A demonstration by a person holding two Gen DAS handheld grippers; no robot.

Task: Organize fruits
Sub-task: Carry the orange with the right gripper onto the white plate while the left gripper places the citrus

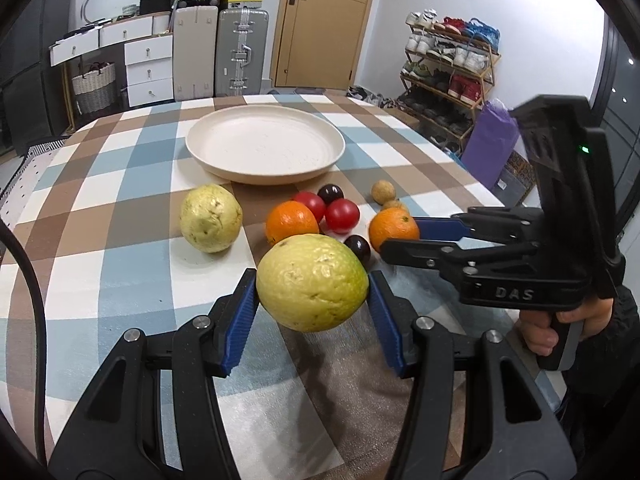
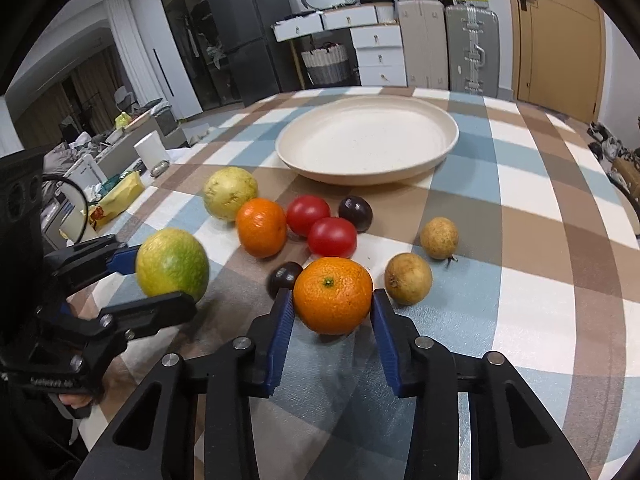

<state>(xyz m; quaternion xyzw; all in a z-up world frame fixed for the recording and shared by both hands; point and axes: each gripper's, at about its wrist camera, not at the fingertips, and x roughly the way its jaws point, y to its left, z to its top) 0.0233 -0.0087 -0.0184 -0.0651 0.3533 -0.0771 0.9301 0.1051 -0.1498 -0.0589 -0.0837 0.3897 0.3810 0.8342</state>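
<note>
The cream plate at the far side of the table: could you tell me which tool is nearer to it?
Hard to call. The left tool holds a green-yellow guava short of the plate; the right tool brackets an orange, similarly far back.

We list: cream plate (image 2: 448,136); blue, brown and white checked tablecloth (image 2: 520,240); two red tomatoes (image 2: 332,237); orange mandarin (image 2: 333,295).

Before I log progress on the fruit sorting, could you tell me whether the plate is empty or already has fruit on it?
Empty. The plate shows only its bare cream surface in both views, and the loose fruit lies on the tablecloth in front of it.
</note>
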